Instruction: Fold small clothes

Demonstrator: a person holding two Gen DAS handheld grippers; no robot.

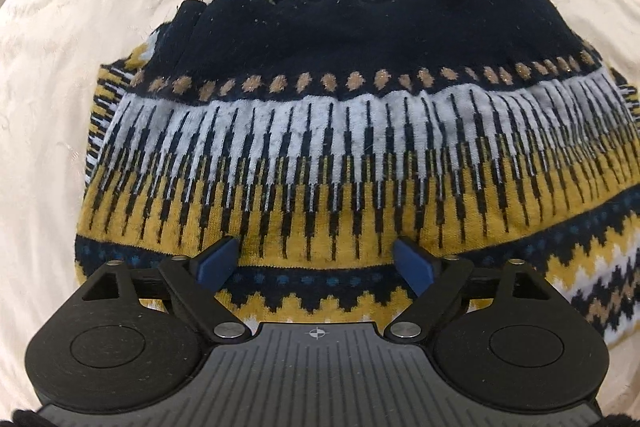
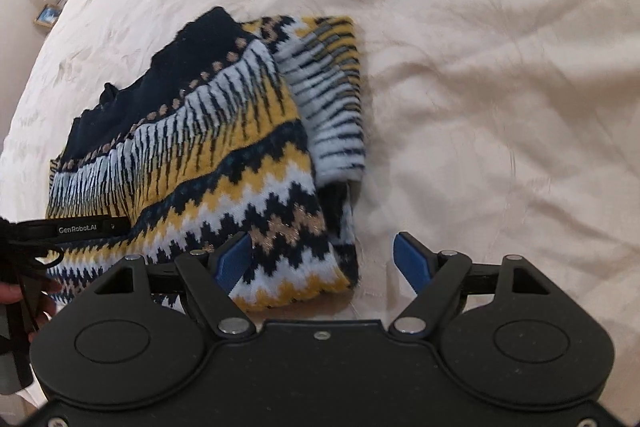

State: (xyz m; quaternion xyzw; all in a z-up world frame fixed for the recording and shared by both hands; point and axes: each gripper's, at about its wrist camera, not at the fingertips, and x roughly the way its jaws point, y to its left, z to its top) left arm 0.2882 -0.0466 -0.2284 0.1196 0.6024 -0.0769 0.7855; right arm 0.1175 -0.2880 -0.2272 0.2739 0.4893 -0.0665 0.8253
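A small knitted sweater (image 1: 320,155) in navy, mustard and white lies folded on a cream bedspread (image 1: 80,27), navy band at the far side. My left gripper (image 1: 316,259) hovers over its near zigzag edge, jaws wide open, nothing pinched between the blue pads (image 1: 218,261). In the right wrist view the sweater (image 2: 208,155) lies to the left, with a striped sleeve (image 2: 332,95) folded along its right side. My right gripper (image 2: 324,259) is open over the sweater's near right corner. Its left pad (image 2: 234,261) is above the knit and its right pad above bare bedspread.
The bedspread (image 2: 500,107) stretches wide to the right and beyond the sweater, lightly wrinkled. A black labelled part (image 2: 80,227) of the other gripper, cords and a person's hand (image 2: 44,303) show at the left edge. A framed picture (image 2: 46,15) and shelves lie off the bed, far left.
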